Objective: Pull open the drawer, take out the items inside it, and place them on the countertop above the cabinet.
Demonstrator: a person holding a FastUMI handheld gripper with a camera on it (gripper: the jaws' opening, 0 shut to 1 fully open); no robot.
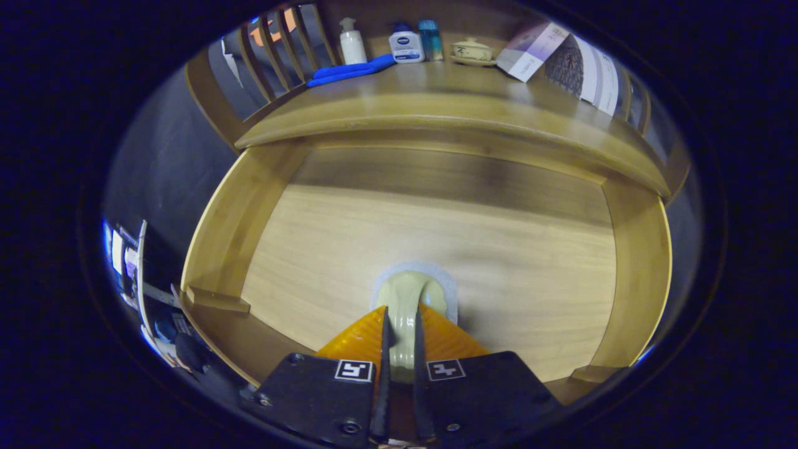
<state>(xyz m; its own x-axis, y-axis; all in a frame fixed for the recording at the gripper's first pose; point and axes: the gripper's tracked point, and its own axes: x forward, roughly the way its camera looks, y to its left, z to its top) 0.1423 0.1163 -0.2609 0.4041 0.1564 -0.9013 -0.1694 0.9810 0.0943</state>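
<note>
The tool-mounted camera looks steeply down, close over the open drawer point(436, 249), the countertop point(436, 93) beyond.

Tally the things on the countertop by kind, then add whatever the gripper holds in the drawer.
Bottles: 3: pump bottle, white-and-blue bottle, blue bottle
Blue cloth: 1
Lidded bowl: 1
Boxes: 2
Pale green item in the gripper, over the open drawer: 1
Total: 8
</note>
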